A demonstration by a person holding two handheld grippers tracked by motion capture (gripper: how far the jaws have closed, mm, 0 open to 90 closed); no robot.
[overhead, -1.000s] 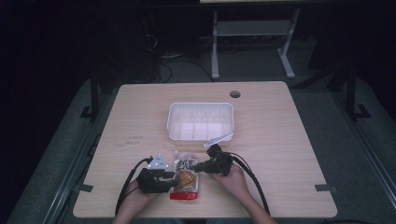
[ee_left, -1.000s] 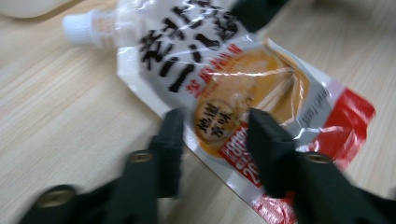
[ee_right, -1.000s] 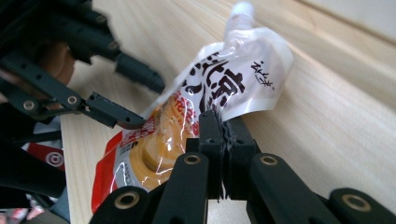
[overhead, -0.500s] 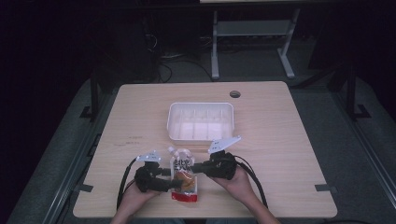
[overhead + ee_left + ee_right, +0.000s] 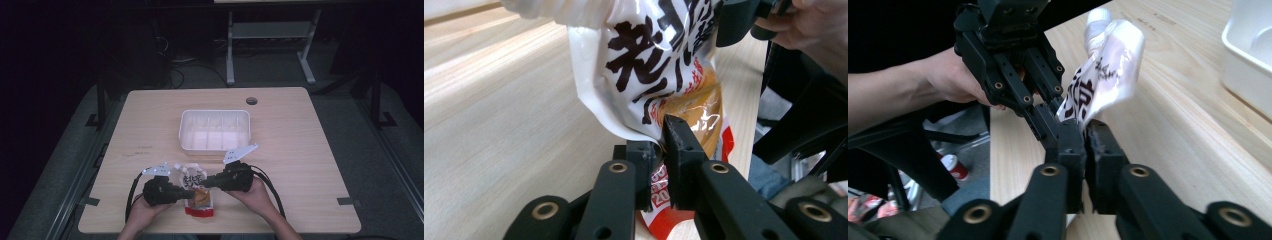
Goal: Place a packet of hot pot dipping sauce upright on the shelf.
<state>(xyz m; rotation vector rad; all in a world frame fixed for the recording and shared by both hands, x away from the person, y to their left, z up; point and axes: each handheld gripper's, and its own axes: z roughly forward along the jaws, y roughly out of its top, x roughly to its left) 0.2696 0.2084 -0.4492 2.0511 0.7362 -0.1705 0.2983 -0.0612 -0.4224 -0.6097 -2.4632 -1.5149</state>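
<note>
A spouted pouch (image 5: 198,200), white with black lettering above an orange and red base, is held just above the table's near edge. My left gripper (image 5: 189,193) pinches its lower left edge; its jaws have just been closing, with the pouch (image 5: 659,60) between them and the pads (image 5: 676,140) pressed on it. My right gripper (image 5: 205,182) comes in from the right. Its jaws have just been opening a little, but the pouch's (image 5: 1100,75) edge is still nipped between its fingertips (image 5: 1084,132). The left gripper (image 5: 1050,112) faces it closely.
A white divided tray (image 5: 215,113) stands mid-table beyond the pouch, its wall (image 5: 1248,55) to the right in the right gripper view. A cable hole (image 5: 251,100) lies at the back. Bare wood (image 5: 310,150) stretches to both sides. Chair legs and floor lie past the near edge.
The right gripper has risen a little with the pouch's edge. The left gripper's jaws have opened and then closed again on the pouch's lower part. Both hands stay at the near edge.
</note>
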